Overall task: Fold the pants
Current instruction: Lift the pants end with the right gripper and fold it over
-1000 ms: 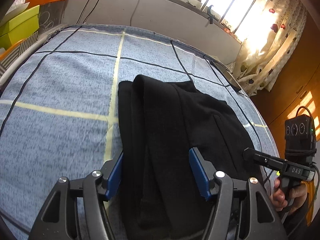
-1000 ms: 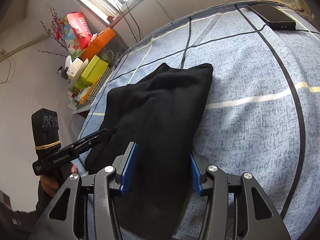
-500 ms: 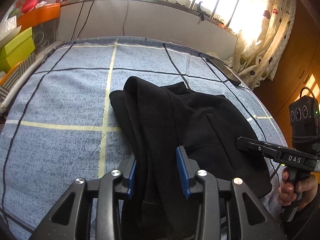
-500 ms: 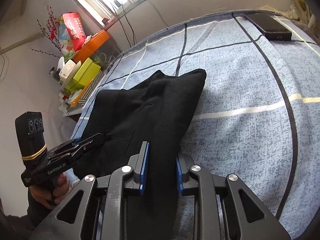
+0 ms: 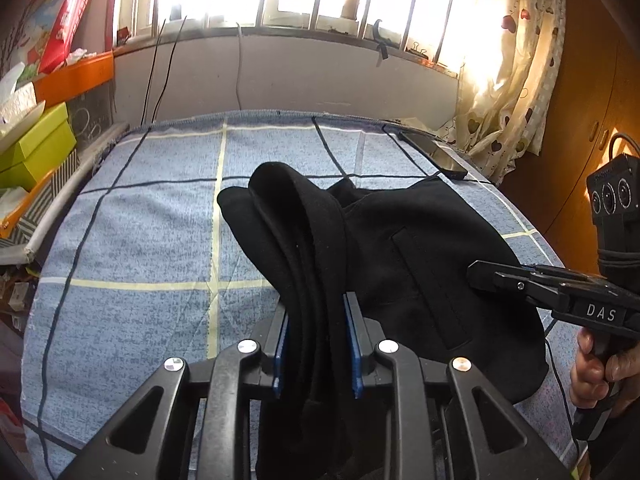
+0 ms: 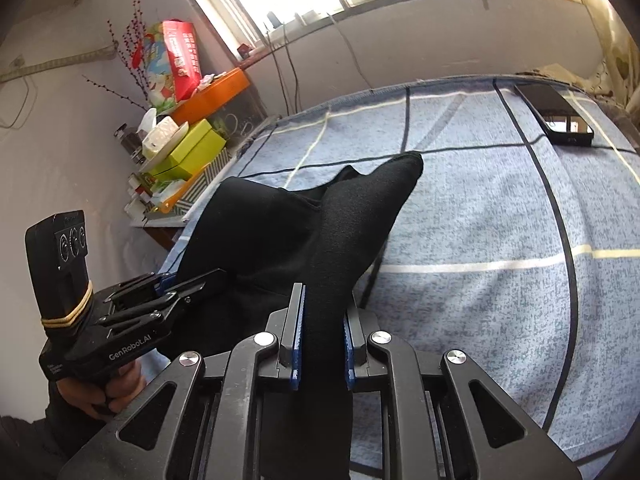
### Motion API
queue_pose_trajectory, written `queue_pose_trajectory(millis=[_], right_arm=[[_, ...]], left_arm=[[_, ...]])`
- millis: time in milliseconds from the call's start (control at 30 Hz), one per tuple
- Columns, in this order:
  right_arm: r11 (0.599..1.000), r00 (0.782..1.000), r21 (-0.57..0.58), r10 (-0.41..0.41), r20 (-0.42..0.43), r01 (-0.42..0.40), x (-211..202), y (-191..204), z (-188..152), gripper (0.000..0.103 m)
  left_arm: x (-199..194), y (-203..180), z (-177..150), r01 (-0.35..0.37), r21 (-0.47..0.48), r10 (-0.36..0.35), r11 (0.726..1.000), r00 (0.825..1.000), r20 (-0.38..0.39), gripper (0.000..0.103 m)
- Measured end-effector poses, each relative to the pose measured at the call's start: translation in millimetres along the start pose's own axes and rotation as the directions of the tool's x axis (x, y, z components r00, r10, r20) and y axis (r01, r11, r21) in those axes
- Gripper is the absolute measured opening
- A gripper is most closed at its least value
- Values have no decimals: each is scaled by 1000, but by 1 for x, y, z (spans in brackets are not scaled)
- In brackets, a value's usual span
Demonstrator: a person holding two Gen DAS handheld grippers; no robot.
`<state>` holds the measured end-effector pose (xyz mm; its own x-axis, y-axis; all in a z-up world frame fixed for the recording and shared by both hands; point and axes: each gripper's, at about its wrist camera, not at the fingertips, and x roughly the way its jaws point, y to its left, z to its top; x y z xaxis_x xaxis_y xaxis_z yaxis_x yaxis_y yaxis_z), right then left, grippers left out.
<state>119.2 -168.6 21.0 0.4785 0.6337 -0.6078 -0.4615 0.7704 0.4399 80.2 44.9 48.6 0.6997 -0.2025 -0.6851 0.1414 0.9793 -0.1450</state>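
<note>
While both tools grip cloth, I log the moment as follows.

Garment: black, soft, heavy-knit pants (image 5: 420,264), already folded into a thick bundle, lie on the blue checked bedspread (image 5: 152,240) near its front edge; a stitched pocket outline faces up.

Left tool: my left gripper (image 5: 315,350) is clenched on the bundle's stacked near edge; the blue pads (image 5: 281,350) press several layers between them.

Right tool: my right gripper (image 6: 320,340) is clamped on the other near corner, with a ridge of cloth running up and away from the jaws.

Change: a second ago both sets of jaws stood wide apart over flat fabric; half a second ago they were narrowing; now they are shut on the cloth and the gripped edges have risen, tenting off the bed.

Meaning: I judge the grasp done and the lift begun, so the next fold can carry the near edge toward the far end.

Doubt: how many layers each jaw caught I cannot say, since black on black hides the seams.

Risk: a missed bottom layer would drag and spoil the fold.

Bystander: a dark rectangular phone (image 6: 560,114) lies at the far right edge of the bedspread, well apart from the pants.
</note>
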Motion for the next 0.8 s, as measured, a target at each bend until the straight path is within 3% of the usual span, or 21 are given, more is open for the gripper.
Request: queue_pose_trajectory(millis=[367,800], right_arm=[[996,999,-78,33,6,-33,16,38,25,16],[986,994,-125,105,-21,-107,86,61,68,16]], left_arm=[[-20,26,17,-63,3,62,998,996,60,26],[-4,85,42,-171,-15,171,985,983,68,26]])
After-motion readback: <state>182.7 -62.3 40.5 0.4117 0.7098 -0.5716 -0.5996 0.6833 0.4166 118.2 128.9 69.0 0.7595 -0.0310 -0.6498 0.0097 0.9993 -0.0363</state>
